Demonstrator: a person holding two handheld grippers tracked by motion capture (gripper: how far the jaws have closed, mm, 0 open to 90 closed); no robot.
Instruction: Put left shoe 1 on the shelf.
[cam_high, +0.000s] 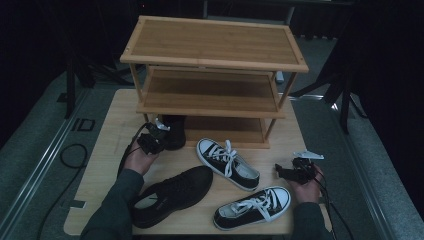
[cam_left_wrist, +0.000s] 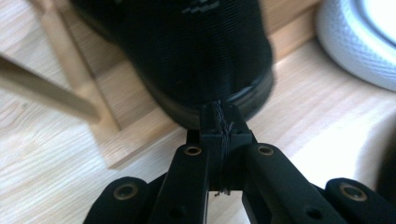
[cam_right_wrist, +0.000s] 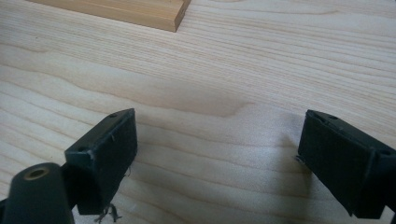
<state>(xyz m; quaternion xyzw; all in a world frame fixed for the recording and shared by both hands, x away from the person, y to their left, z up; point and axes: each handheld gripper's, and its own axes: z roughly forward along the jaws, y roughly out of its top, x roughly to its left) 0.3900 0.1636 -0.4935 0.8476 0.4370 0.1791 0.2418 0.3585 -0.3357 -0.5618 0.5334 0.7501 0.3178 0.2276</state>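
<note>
Counter (cam_high: 110, 125): pale wood top, carrying everything listed.

Shoe rack (cam_high: 212, 47): three-tier bamboo, standing at the far half of the counter.

Black leather shoe (cam_high: 172, 192): lying near the front edge, toe toward the middle, beside the person's left sleeve.

White-laced black sneakers, two: one (cam_high: 227, 162) angled in front of the rack, the other (cam_high: 252, 205) nearer the front edge, well apart from the rack.

Black shoe (cam_high: 174, 131): resting on the lowest shelf at its left end, its heel toward the person and partly overhanging the shelf edge.

Left claw (cam_high: 159, 131): jaws closed together, tips touching the heel of the black shoe (cam_left_wrist: 196, 51); no grip visible on it.

Right claw (cam_high: 280, 171): jaws spread wide, nothing between them, hovering over bare counter (cam_right_wrist: 224, 70) right of the sneakers.
</note>
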